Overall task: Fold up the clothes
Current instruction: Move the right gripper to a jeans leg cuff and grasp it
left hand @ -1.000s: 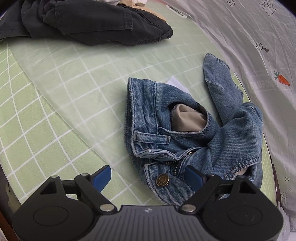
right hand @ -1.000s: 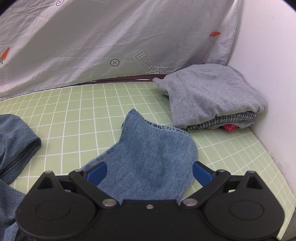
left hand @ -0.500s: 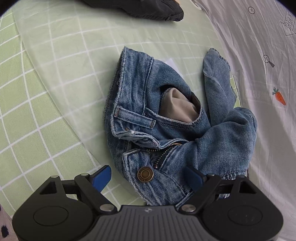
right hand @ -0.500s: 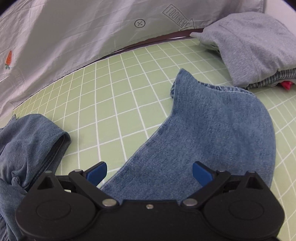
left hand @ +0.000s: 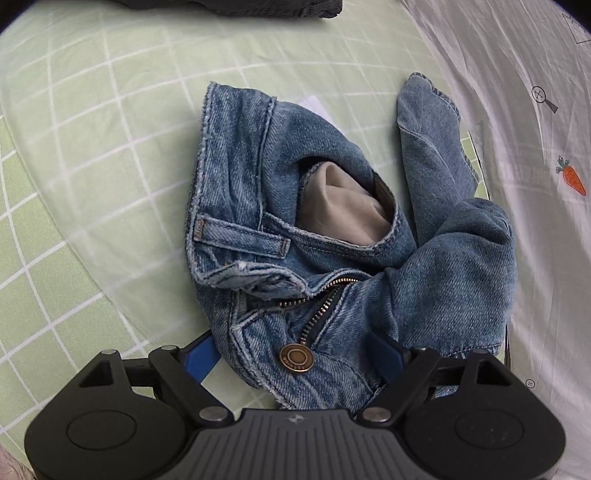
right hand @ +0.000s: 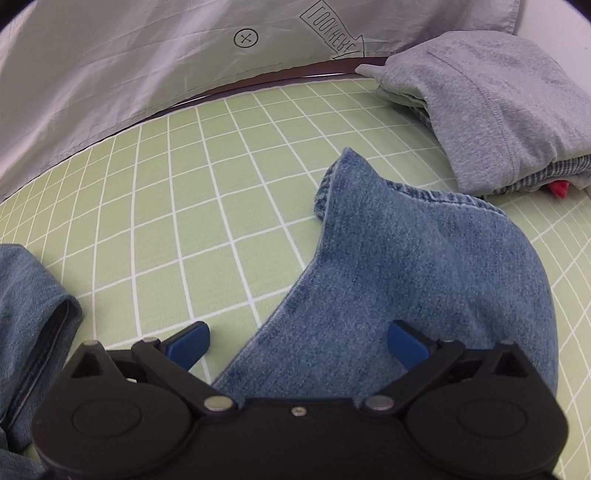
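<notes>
Crumpled blue jeans [left hand: 295, 206] lie on the green grid mat [left hand: 74, 184], waistband up, zip undone, a beige pocket lining showing. My left gripper [left hand: 293, 356] is open and straddles the waistband corner with the brass button [left hand: 296, 358], its blue fingertips on either side of the denim. In the right wrist view one jeans leg [right hand: 406, 266] stretches across the mat to a hemmed end. My right gripper [right hand: 297, 341] is open over that leg, its right fingertip above the cloth and its left one above bare mat. Another fold of the denim [right hand: 29, 314] sits at far left.
A folded stack topped by a grey garment [right hand: 498, 99] sits at the mat's back right corner. Dark clothing [left hand: 240, 5] lies at the far edge in the left wrist view. A pale printed sheet [right hand: 147, 66] borders the mat behind.
My left gripper has come closer and lower to the jeans, so the button now lies between its fingers. The right gripper has closed in on the jeans leg and stayed open.
</notes>
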{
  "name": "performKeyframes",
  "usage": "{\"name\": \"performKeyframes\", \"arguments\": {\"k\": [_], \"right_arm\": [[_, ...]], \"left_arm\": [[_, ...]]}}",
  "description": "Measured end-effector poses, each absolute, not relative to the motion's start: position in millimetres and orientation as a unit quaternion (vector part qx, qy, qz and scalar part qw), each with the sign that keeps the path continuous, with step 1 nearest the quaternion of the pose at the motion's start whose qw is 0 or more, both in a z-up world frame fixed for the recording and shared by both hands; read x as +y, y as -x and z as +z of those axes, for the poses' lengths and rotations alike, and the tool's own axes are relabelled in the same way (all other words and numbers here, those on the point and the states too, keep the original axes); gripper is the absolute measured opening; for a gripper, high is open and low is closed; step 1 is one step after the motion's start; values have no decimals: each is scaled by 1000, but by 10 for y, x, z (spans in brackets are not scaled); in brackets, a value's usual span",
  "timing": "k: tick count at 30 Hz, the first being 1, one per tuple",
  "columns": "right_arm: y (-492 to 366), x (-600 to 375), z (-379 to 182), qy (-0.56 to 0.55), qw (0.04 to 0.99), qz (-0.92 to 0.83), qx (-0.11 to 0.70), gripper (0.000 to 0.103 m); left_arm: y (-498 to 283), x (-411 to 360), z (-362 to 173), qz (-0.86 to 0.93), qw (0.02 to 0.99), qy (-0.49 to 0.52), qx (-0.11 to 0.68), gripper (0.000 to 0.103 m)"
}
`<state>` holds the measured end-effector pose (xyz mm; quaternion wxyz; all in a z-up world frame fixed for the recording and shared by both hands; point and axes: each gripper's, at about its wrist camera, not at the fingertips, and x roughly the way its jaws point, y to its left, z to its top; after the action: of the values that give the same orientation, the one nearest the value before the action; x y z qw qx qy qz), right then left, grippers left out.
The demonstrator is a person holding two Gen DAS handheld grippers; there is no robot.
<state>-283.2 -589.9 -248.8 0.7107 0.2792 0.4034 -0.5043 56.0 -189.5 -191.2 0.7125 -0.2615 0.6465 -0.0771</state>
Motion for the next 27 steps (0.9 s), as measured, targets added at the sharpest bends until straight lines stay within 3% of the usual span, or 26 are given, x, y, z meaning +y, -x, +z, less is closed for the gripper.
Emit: {"name": "performKeyframes", "arguments": {"k": [6,12,15,18,20,25,27], "right_arm": [[2809,-5963,-2480,-282,708,-514,393,103],[2890,-5919,-2468,-259,729,-507,381,94],[2962,-5907,-2425,-251,734,-508,375,74],[3152,-5897,-2386,-252,734,-513,367,33],[3357,-5882,-2368,-260,723,-527,362,13],[3870,-5845,-2322,-280,696,-561,349,8],[4074,-5831,-2304,-288,685,-574,344,8]], "left_arm": [[-786,-2211,-1821,-98,738,216,631,82],[-963,-2356,-1723,-108,762,177,613,60],[-996,-2235,-1668,-103,774,166,603,48],[-1029,-2113,-1612,-98,785,155,592,37],[-1051,-2032,-1575,-94,792,148,584,31],[-1106,-1830,-1483,-85,810,129,565,30],[-1127,-1749,-1446,-81,817,122,558,24]]}}
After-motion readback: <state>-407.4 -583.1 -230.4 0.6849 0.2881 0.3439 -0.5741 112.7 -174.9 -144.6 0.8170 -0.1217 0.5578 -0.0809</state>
